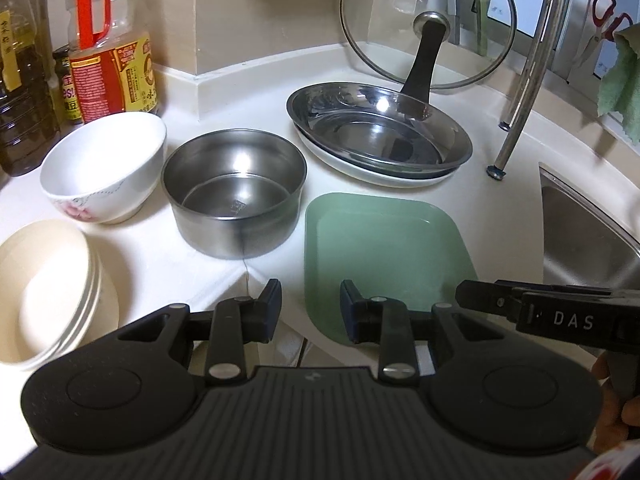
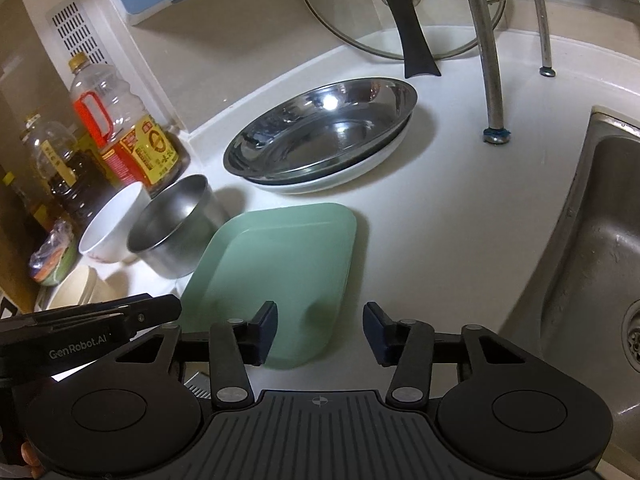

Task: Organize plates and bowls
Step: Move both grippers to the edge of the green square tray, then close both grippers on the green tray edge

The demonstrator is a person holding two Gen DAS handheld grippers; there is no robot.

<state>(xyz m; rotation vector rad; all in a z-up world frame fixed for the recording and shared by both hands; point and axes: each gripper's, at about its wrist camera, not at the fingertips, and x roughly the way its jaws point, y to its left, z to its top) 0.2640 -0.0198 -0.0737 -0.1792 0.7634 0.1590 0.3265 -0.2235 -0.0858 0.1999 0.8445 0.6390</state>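
Note:
A green square plate [image 1: 384, 248] [image 2: 280, 272] lies at the counter's front edge. Behind it a steel plate [image 1: 376, 128] [image 2: 320, 132] sits stacked on a white plate [image 1: 384, 174] [image 2: 340, 178]. To the left stand a steel bowl [image 1: 234, 192] [image 2: 176, 224], a white flowered bowl [image 1: 104, 172] [image 2: 110, 224] and a stack of cream bowls [image 1: 48, 292] [image 2: 76, 288]. My left gripper [image 1: 310, 304] is open and empty, just before the green plate's near left edge. My right gripper [image 2: 320, 328] is open and empty over the plate's near right corner.
A glass pot lid [image 1: 428, 24] [image 2: 400, 8] leans on the back wall. Oil and sauce bottles [image 1: 112, 44] [image 2: 128, 128] stand at the left. A steel sink [image 1: 592, 232] [image 2: 600, 248] lies to the right, with rack legs [image 1: 516, 108] [image 2: 492, 80] near it.

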